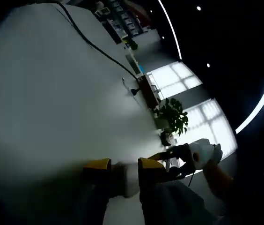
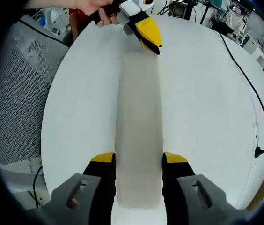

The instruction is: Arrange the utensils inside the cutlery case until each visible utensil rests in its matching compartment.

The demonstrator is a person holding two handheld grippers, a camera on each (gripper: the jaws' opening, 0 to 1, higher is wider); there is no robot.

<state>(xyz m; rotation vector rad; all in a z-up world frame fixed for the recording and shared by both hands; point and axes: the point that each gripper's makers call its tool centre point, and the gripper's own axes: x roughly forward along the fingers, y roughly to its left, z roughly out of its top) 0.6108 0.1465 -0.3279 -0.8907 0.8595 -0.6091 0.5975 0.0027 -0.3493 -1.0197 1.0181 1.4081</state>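
cutlery case (image 2: 139,126) spans mid-table (image 2: 207,108), fingers (image 2: 105,161) clamping its near end.

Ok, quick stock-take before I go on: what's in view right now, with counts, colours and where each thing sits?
Cutlery case: 1, pale grey, long, closed, on the table, held at both ends.
Table: 1, white, round.
Cable: 1, black, across the table's far side.
Potted plant: 1, green, beyond the table.
Mesh chair: 1, grey, beside the table.
Right gripper: yellow-tipped, jaws astride the case's near end.
Left gripper: yellow-tipped, at the far end.
Hand: 1, holding the left gripper.
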